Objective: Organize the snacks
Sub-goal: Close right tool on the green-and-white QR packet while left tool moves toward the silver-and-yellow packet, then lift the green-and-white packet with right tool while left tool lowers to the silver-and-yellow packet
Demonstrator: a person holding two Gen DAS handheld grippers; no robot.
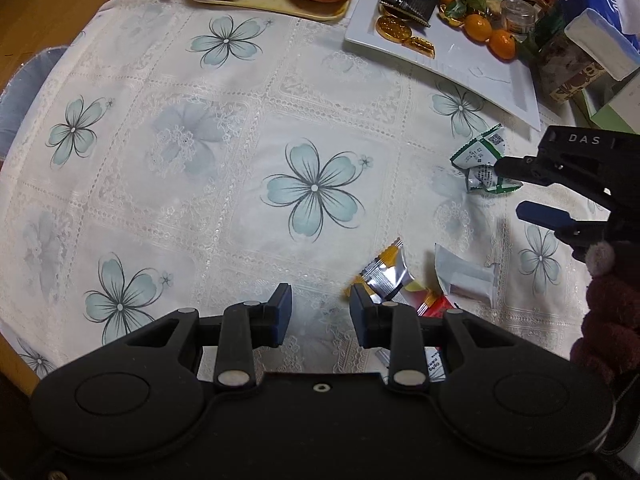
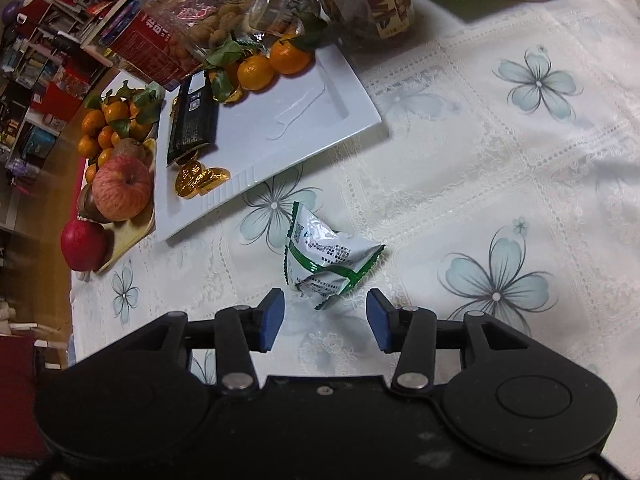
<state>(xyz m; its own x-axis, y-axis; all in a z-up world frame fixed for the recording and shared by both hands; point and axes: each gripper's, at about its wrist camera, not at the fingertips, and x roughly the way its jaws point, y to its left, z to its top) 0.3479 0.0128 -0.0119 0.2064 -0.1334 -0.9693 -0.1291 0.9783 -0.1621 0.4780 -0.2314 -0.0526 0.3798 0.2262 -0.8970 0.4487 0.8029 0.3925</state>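
A crumpled green-and-white snack packet (image 2: 326,254) lies on the flowered tablecloth, just below the white rectangular plate (image 2: 280,128). My right gripper (image 2: 325,304) stands open over the packet's near end, its blue pads either side and not touching it. The left wrist view shows the same packet (image 1: 478,160) by the right gripper (image 1: 508,191). My left gripper (image 1: 320,314) is open with nothing between its fingers. Just right of it lie a yellow-and-silver packet (image 1: 386,274), a red packet (image 1: 434,304) and a white packet (image 1: 464,276). The plate (image 1: 460,64) holds a black packet, gold coins and mandarins.
A tray of apples (image 1: 280,2) sits at the far edge beside the plate. Jars, a tissue box (image 1: 592,12) and a green box crowd the far right. The table's edge curves along the left, with a chair (image 1: 24,92) beyond. A dark red sleeve (image 1: 608,320) holds the right gripper.
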